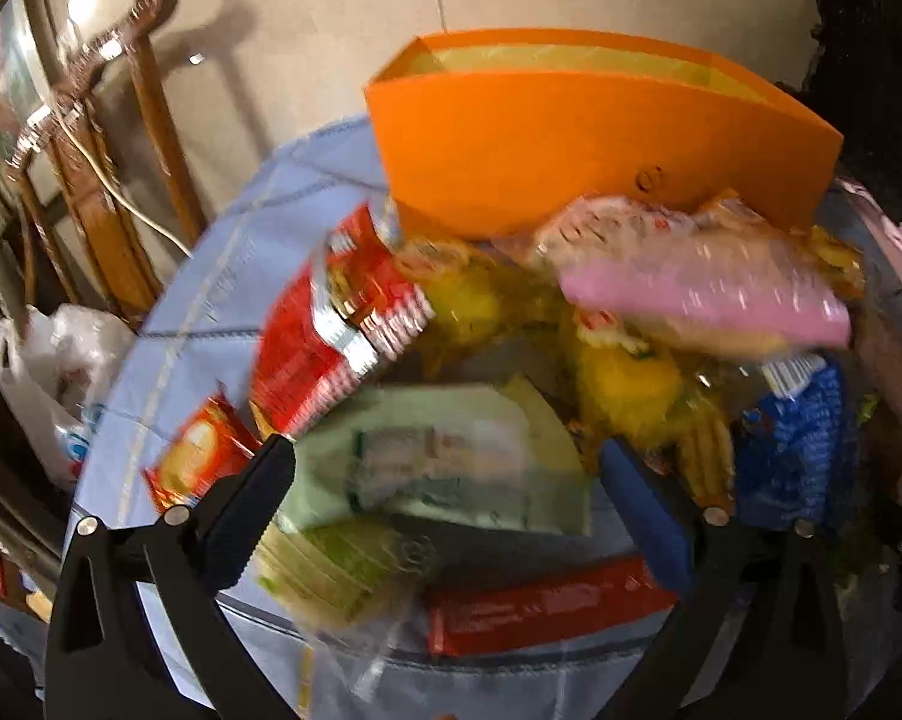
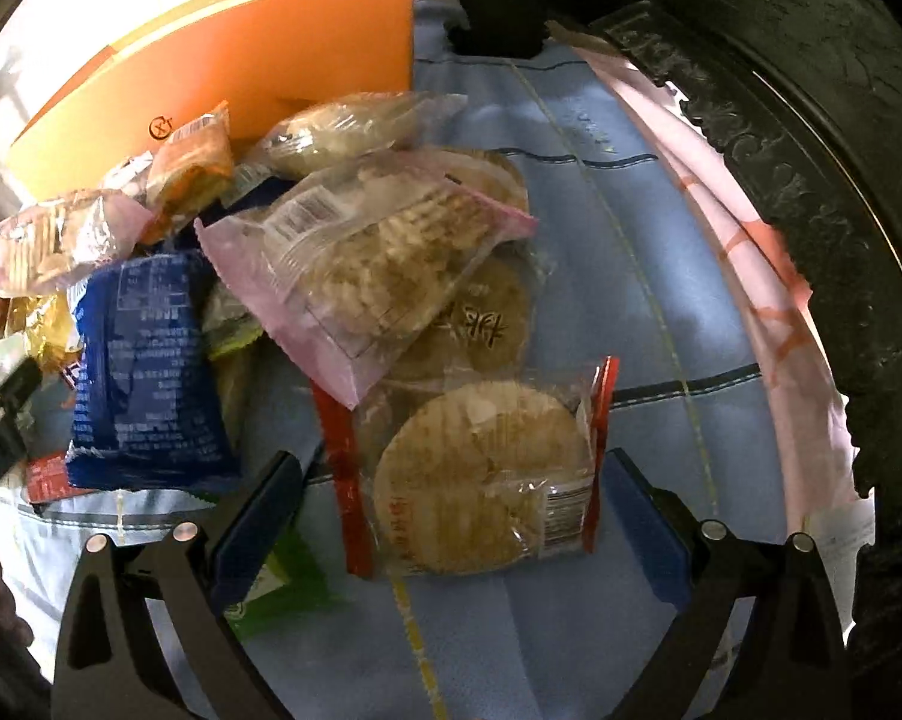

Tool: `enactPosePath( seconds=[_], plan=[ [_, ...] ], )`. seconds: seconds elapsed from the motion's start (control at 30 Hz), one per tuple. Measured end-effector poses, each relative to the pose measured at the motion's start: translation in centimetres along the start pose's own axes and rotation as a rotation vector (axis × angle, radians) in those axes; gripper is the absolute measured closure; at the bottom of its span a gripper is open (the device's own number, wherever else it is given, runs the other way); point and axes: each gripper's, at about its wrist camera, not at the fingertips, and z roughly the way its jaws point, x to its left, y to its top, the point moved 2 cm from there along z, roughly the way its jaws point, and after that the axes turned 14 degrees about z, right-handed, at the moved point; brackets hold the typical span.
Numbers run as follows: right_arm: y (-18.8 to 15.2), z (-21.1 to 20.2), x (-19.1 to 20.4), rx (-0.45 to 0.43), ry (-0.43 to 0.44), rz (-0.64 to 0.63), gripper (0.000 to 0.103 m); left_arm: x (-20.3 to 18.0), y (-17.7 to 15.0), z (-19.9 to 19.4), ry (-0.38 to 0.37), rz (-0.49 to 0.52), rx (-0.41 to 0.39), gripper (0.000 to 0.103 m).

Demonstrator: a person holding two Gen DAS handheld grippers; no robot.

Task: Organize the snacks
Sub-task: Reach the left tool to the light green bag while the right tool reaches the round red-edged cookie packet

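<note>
Orange box [image 1: 601, 138]: stands open-topped at the far edge of the snack pile, on the blue cloth [image 1: 210, 276]; in the right wrist view the same box [image 2: 240, 60] sits at upper left, behind the packets.
Left gripper [image 1: 444, 468]: jaws apart, nothing clamped; a pale green packet [image 1: 444, 462] lies between the fingertips, though blur hides whether either pad touches it.
Right gripper [image 2: 451, 498]: jaws apart, nothing clamped; a clear packet of round crackers with red ends [image 2: 481, 474] lies between the fingers, flat on the cloth.
Snack pile, left view: a red packet [image 1: 324, 336] left of centre, a small red-and-orange packet [image 1: 201, 456] by the left finger, a pink packet [image 1: 703, 300] just in front of the box, a blue packet [image 1: 793, 438] at right, yellow packets [image 1: 625, 384] in the middle, and a long red bar [image 1: 547, 606] near the table edge.
Snack pile, right view: a pink-edged clear packet of crackers [image 2: 366, 264] rests on top of other cracker packets; the blue packet [image 2: 144, 372] lies to its left.
Surroundings: a carved wooden chair [image 1: 90, 168] and a white plastic bag [image 1: 48, 372] stand beyond the table on the left; a dark carved frame [image 2: 811, 180] runs along the right.
</note>
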Motion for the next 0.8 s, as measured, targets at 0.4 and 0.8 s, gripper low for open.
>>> enactPosePath(
  seconds=[0.4, 0.8],
  plan=[
    [-0.6, 0.7, 1.5, -0.012, -0.032, -0.058, 0.004, 3.4, -0.9, 0.7, 0.011, -0.174, -0.007, 0.004],
    [-1.2, 1.4, 1.5, -0.002, -0.064, -0.08, 0.004, 1.6, -1.5, 4.1, 0.009, -0.026, 0.084, 0.004]
  ],
)
